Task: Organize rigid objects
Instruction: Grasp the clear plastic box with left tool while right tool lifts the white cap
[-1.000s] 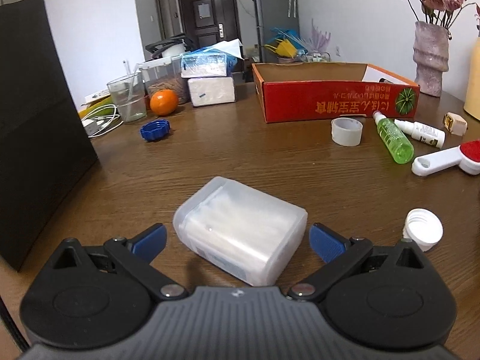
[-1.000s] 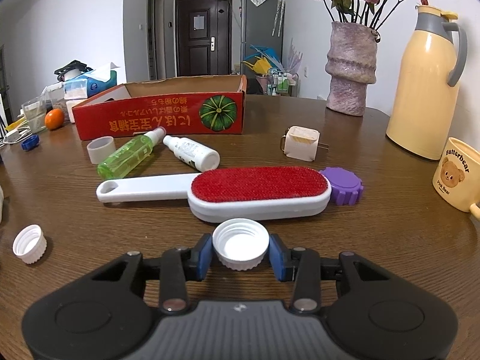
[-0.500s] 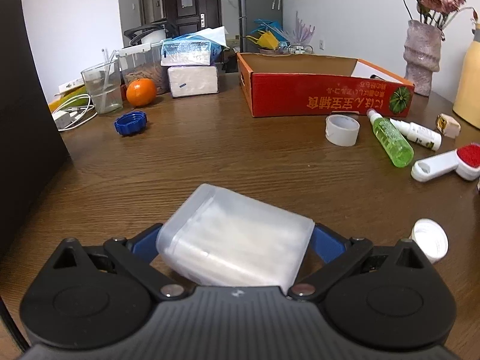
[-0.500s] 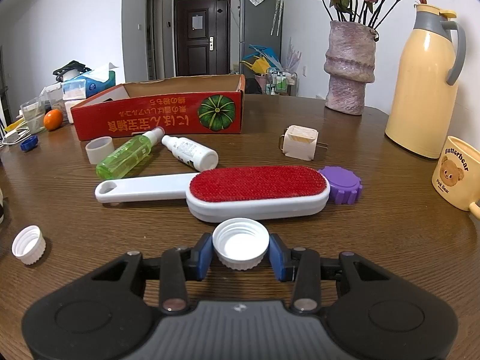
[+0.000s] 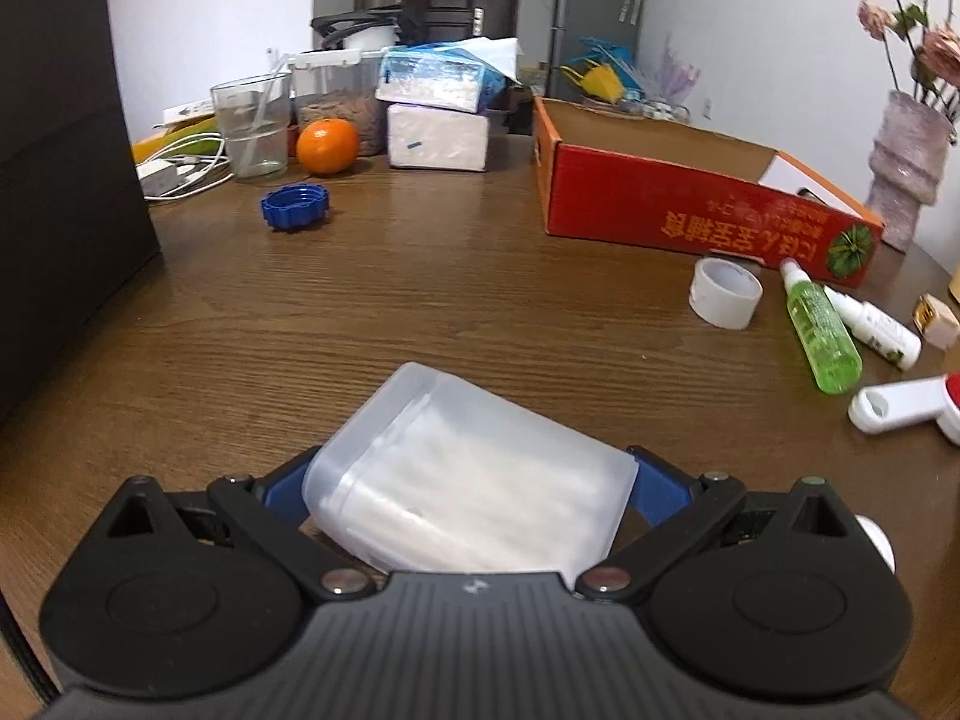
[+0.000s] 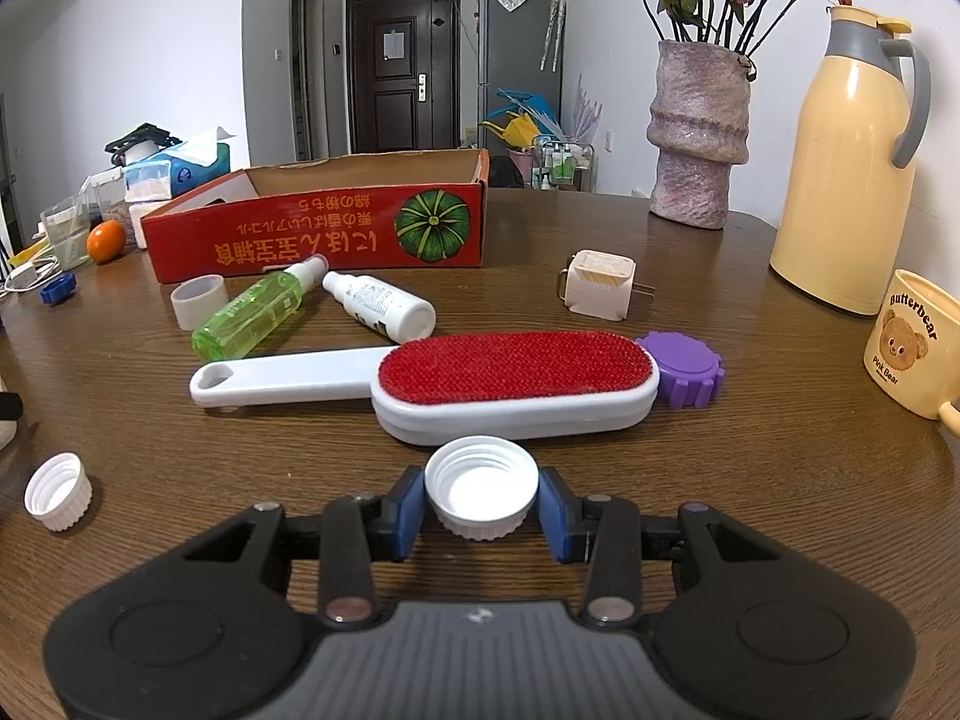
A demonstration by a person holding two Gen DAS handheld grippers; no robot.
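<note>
Ahead of the left tool (image 5: pixel 468 483), bare table (image 5: pixel 420 288) runs open to the red cardboard box (image 5: pixel 678 204), with only a blue cap (image 5: pixel 294 207) off to the left. The right tool (image 6: pixel 480 510) faces the lint brush (image 6: pixel 456 384) lying crosswise just ahead, spray bottles (image 6: pixel 258 312) beyond it.

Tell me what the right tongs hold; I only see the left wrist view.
Observer: The right tongs grip a white cap, open side up.
Operator: My left tongs grip the box. What lies beyond that cap?
Observer: The brush lies crosswise just past it.
Operator: Anything at the brush's head end?
Observer: A purple cap sits against it.
</note>
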